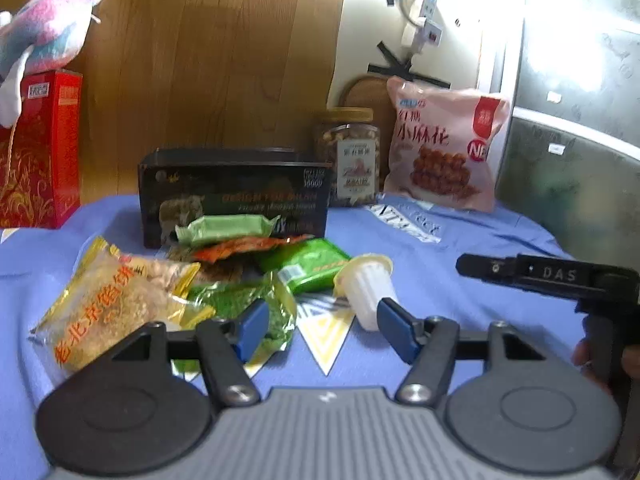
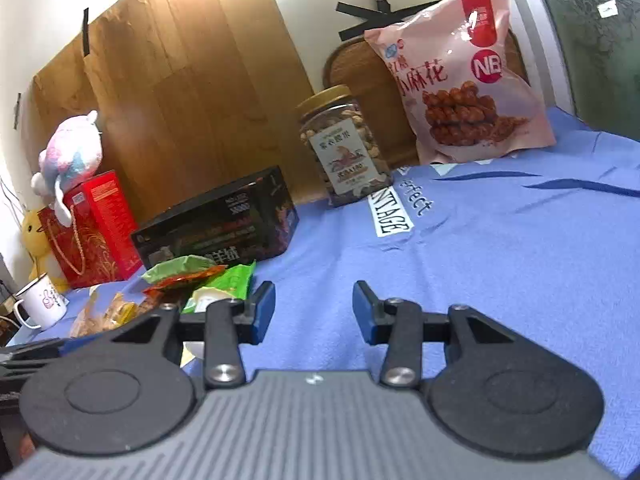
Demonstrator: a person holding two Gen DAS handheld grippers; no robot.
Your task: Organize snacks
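Left tongs released, above a snack pile; jelly cup touching the right pad. Right tongs released over blue cloth, snacks leftward.

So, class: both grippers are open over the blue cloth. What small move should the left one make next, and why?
Probably ease the left gripper forward a little and close on the small white ribbed jelly cup. Its jaws stand open, the cup lies on its side just ahead, touching the right jaw's tip, and the open black cardboard box waits behind the snack pile.
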